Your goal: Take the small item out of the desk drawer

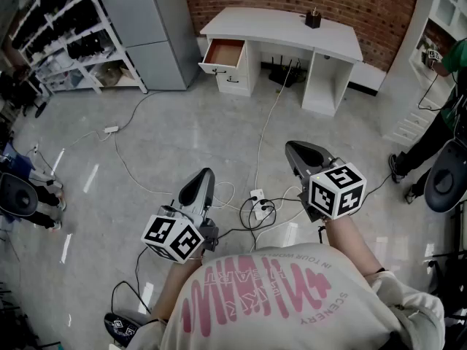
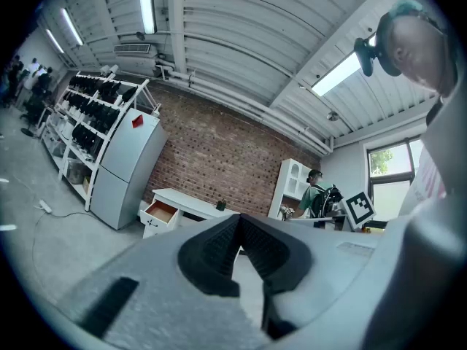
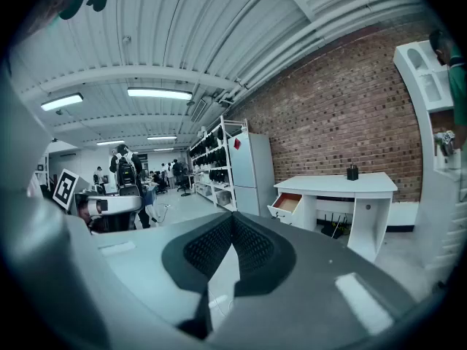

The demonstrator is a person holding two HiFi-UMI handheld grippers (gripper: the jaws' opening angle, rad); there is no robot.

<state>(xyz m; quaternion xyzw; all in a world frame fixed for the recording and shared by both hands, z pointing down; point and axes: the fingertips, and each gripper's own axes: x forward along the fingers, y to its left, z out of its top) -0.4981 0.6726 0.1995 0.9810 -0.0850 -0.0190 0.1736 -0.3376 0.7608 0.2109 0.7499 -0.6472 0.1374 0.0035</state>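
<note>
Jutting out toward the camera, open desk drawer (image 1: 224, 53)

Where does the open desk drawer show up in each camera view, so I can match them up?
Head view: drawer at top centre, at the left end of the desk.
Left gripper view: drawer left of centre, a little below mid height.
Right gripper view: drawer right of centre, a little below mid height.
Shared landmark: the grey cabinet standing just left of the desk in all three.
</note>
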